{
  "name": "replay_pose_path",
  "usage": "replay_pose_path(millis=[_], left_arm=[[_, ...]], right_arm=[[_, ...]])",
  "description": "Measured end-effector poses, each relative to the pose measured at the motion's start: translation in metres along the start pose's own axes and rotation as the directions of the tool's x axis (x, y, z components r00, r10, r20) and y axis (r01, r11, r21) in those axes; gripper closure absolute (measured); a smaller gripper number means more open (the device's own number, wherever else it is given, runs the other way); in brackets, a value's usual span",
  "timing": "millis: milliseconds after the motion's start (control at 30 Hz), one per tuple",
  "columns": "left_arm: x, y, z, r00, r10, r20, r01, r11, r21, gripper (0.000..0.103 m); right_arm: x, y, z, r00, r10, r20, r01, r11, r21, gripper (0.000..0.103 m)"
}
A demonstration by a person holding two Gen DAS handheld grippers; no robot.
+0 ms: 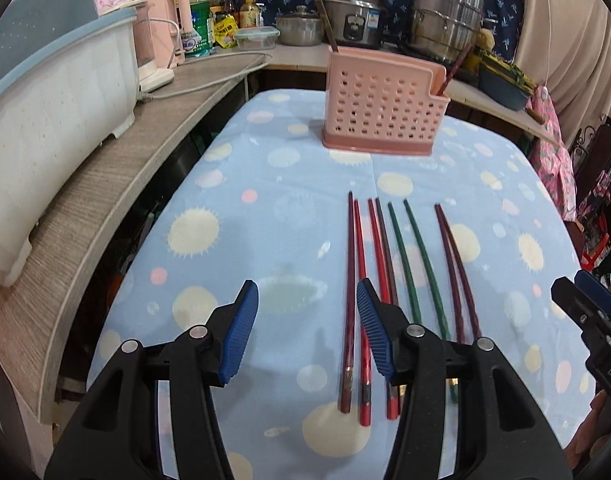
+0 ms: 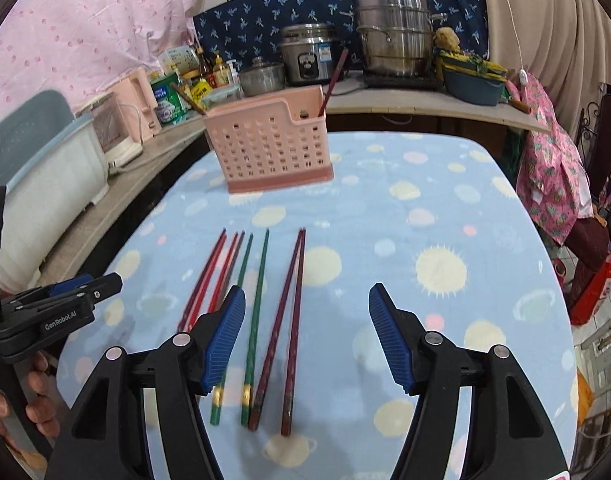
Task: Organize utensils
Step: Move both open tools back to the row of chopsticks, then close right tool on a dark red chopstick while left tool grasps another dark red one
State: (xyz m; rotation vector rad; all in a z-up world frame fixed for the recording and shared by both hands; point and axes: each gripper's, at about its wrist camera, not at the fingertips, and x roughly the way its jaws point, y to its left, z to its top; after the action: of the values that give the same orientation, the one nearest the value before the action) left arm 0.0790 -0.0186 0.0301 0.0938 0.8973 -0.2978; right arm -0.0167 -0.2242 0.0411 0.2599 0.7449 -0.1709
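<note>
Several chopsticks lie side by side on the blue dotted tablecloth: red ones (image 1: 361, 300), green ones (image 1: 421, 264) and dark maroon ones (image 1: 455, 272). They also show in the right wrist view, red (image 2: 209, 280), green (image 2: 253, 312), maroon (image 2: 293, 312). A pink perforated utensil holder (image 1: 379, 106) stands at the far end with chopsticks (image 1: 453, 70) leaning out of it; it shows too in the right wrist view (image 2: 273, 144). My left gripper (image 1: 307, 332) is open and empty, just left of the red chopsticks. My right gripper (image 2: 307, 336) is open and empty above the maroon pair.
A white and blue dish bin (image 1: 53, 120) sits on the wooden counter (image 1: 105, 200) at left. Pots and a rice cooker (image 1: 357, 20) stand on the back counter. A pink floral cloth (image 2: 553, 168) hangs at the table's right edge.
</note>
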Motion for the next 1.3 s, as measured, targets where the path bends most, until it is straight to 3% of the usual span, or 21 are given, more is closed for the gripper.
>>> replay_pose_path(millis=[367,467,533,733,1300], left_arm=[[0.014,-0.001,-0.034,0.998,0.003,-0.070,-0.002,1.000,0.013,0.051],[0.013,-0.002,-0.038,0.998,0.011,-0.065,-0.009,1.000,0.022,0.045],[0.013,-0.002,-0.039,0.998,0.011,-0.063,-0.009,1.000,0.028,0.044],[0.017,-0.003,-0.046,0.997,0.012,-0.074,-0.010,1.000,0.030,0.042],[0.031,-0.005,-0.059,0.992,0.002,-0.123,0.002,0.999,0.034,0.042]], right_arm=[[0.019,0.004,-0.047,0.996,-0.001,-0.087,0.000,1.000,-0.009,0.042],[0.023,0.006,-0.053,0.995,-0.008,-0.097,0.006,1.000,-0.022,0.048],[0.025,0.008,-0.057,0.995,-0.017,-0.100,0.014,0.999,-0.033,0.058],[0.032,0.012,-0.066,0.992,-0.011,-0.122,0.006,0.999,-0.045,0.069],[0.045,0.013,-0.077,0.987,-0.023,-0.157,0.013,0.998,-0.063,0.081]])
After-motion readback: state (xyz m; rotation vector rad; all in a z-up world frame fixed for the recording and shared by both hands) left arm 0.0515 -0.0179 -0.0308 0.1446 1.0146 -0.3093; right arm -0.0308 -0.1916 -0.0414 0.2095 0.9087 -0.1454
